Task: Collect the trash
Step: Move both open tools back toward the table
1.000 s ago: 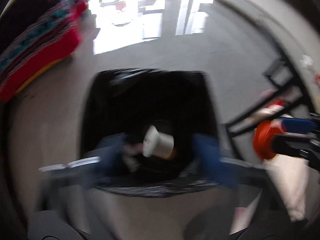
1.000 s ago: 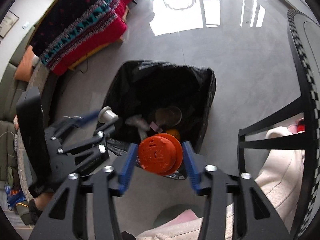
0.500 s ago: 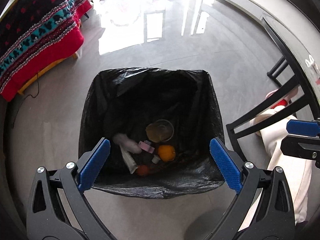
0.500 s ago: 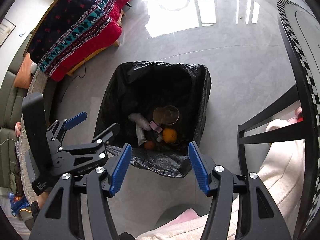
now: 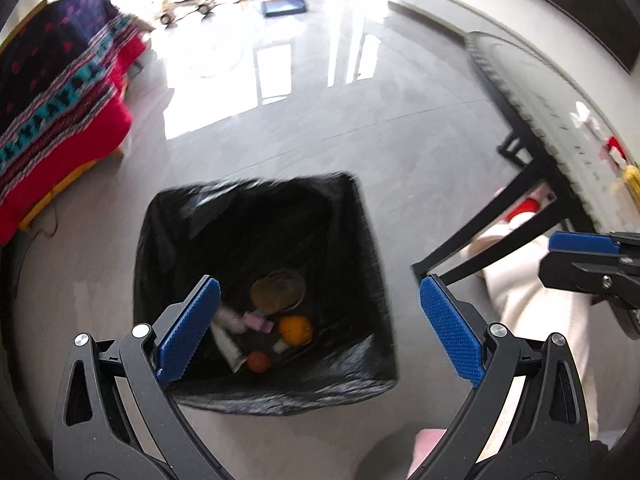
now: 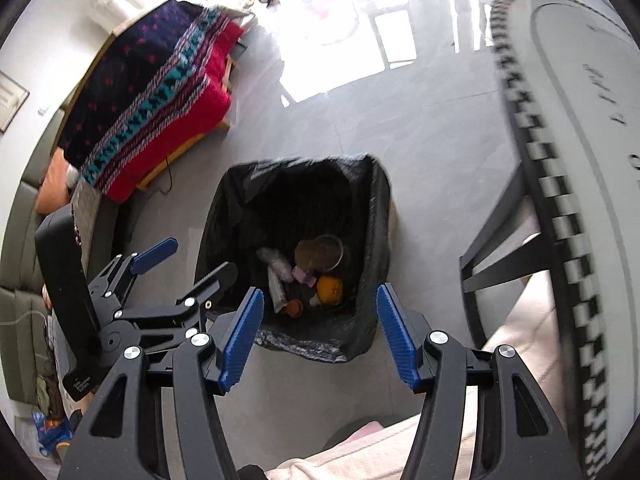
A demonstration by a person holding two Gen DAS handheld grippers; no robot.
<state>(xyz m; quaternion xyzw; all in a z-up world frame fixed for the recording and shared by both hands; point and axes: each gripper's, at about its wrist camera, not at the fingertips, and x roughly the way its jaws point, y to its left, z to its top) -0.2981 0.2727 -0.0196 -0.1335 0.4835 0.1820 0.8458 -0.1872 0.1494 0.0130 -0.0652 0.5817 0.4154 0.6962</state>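
A bin lined with a black bag (image 5: 360,248) (image 6: 376,216) stands on the grey floor. Inside lie a clear cup (image 5: 280,290) (image 6: 320,254), an orange (image 5: 296,330) (image 6: 330,288), a small orange-red lid (image 5: 258,361) (image 6: 294,308), a pink scrap (image 5: 256,322) and white wrappers (image 6: 276,280). My left gripper (image 5: 320,328) is open and empty above the bin's near side. My right gripper (image 6: 320,336) is open and empty above the bin's near edge. The left gripper also shows in the right wrist view (image 6: 184,268), the right one in the left wrist view (image 5: 584,260).
A round table with black legs (image 5: 552,128) (image 6: 568,160) stands to the right. A bed with a red and navy blanket (image 5: 48,104) (image 6: 152,92) is at the left. The person's light trousers (image 5: 536,304) are at the lower right.
One second ago the left gripper was letting a white cup go and the right held an orange lid; both fell into the bin. Both grippers have since drawn back and up, open.
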